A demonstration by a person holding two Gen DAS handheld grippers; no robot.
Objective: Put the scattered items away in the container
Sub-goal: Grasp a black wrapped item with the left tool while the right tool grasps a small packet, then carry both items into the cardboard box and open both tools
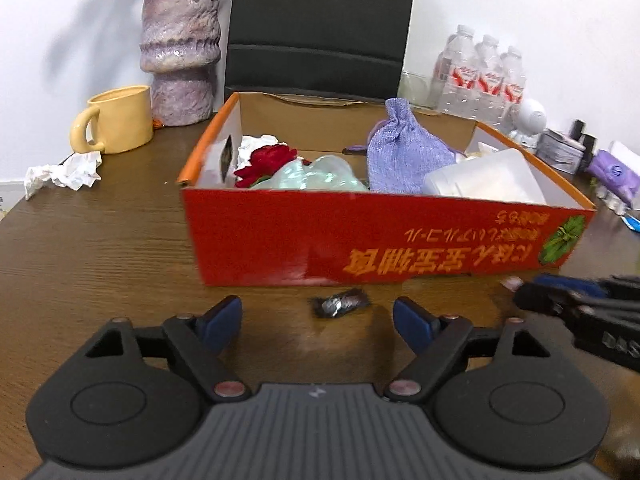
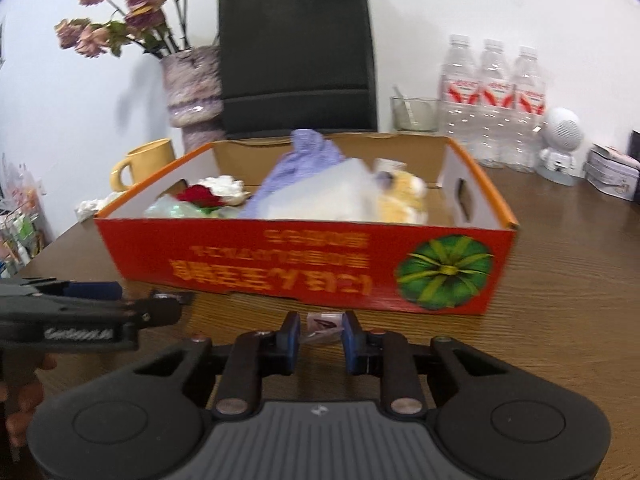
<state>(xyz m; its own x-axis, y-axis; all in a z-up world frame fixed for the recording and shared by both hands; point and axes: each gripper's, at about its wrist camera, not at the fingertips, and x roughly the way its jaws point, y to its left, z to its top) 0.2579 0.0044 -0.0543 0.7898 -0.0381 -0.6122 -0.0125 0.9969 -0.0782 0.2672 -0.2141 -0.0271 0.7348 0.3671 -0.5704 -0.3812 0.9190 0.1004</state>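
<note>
A red cardboard box [image 1: 280, 240] [image 2: 132, 248] stands on the wooden table and holds a purple pouch [image 1: 400, 152], a red flower [image 1: 268, 160], a white tub [image 1: 488, 178] and other items. A dark crumpled wrapper [image 1: 340, 303] lies on the table in front of the box. It sits between the tips of my open left gripper [image 1: 318, 312], and the pads are clear of it. My right gripper [image 2: 321, 328] is shut on a small pink-and-white wrapper [image 2: 325, 322] just above the table by the box's front wall. Each gripper shows at the edge of the other's view.
A crumpled tissue [image 1: 64, 174] lies at the left by a yellow mug [image 1: 120, 118] and a purple vase [image 1: 180, 52]. Water bottles [image 2: 492, 104], a glass dish [image 2: 414, 114], a white figure [image 2: 560, 144] and a tin [image 2: 612, 176] line the back right.
</note>
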